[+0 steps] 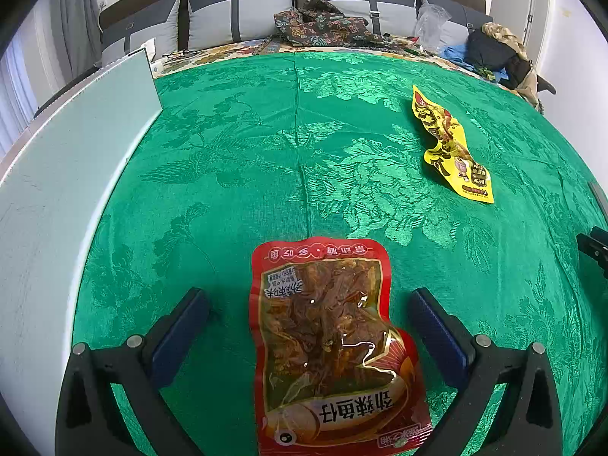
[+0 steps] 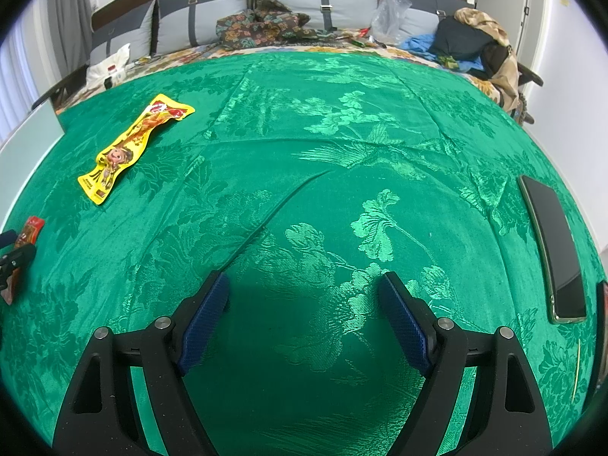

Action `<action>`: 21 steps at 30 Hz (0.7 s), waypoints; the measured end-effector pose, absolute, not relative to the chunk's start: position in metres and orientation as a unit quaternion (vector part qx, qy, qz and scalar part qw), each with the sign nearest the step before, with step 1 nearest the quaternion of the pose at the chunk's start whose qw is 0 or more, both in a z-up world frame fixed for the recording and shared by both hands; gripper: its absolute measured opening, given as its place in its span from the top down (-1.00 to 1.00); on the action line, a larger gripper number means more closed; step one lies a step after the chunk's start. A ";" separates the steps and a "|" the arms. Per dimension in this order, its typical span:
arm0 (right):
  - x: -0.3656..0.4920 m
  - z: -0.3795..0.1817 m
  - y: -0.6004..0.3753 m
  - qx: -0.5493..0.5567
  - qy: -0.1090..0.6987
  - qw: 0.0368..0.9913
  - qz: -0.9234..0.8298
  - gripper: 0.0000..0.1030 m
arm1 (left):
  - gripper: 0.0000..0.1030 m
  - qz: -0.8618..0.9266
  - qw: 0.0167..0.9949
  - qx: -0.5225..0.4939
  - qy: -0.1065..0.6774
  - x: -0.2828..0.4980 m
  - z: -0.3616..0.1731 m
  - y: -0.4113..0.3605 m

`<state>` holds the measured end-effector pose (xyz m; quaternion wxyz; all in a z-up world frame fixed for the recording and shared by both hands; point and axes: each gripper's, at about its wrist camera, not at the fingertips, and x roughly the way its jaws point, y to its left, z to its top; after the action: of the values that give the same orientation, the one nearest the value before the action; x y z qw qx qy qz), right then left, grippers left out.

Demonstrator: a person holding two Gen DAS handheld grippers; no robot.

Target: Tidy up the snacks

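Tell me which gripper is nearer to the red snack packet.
Left. The left gripper is open with the red snack packet between its fingers. The right gripper is off to the packet's right, over bare cloth.

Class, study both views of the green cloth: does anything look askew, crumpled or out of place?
The yellow snack packet lies crumpled and twisted at a slant, apart from the red snack packet between the open left gripper's fingers. A phone, no snack, lies near the cloth's right edge.
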<state>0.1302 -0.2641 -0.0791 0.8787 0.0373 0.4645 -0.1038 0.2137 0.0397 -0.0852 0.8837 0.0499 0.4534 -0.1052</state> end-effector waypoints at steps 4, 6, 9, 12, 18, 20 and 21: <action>0.130 -0.079 -0.264 0.038 0.465 0.879 -0.103 -0.63 | -1.00 -0.105 0.884 0.050 0.453 0.214 -0.085 0.039; 0.130 -0.079 -0.264 0.037 0.465 0.879 -0.104 -0.63 | -1.00 -0.105 0.884 0.050 0.453 0.214 -0.085 0.040; 0.130 -0.079 -0.264 0.037 0.465 0.879 -0.104 -0.63 | -1.00 -0.105 0.884 0.050 0.453 0.214 -0.085 0.040; 0.130 -0.079 -0.264 0.040 0.465 0.879 -0.099 -0.66 | -1.00 -0.105 0.884 0.050 0.453 0.214 -0.085 0.040; 0.180 -0.068 -0.264 0.068 0.551 0.830 -0.060 -0.63 | -1.00 -0.106 0.884 0.049 0.454 0.214 -0.085 0.040; 0.204 -0.058 -0.252 0.117 0.547 0.828 -0.041 -0.63 | -1.00 -0.105 0.884 0.050 0.454 0.214 -0.085 0.040; 0.218 -0.054 -0.242 0.136 0.544 0.827 -0.030 -0.63 | -1.00 -0.105 0.884 0.050 0.453 0.214 -0.085 0.040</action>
<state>0.2180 -0.2420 -0.0535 0.8275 0.1358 0.5439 -0.0304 0.2139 0.0401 -0.0851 0.8836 0.0495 0.4535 -0.1054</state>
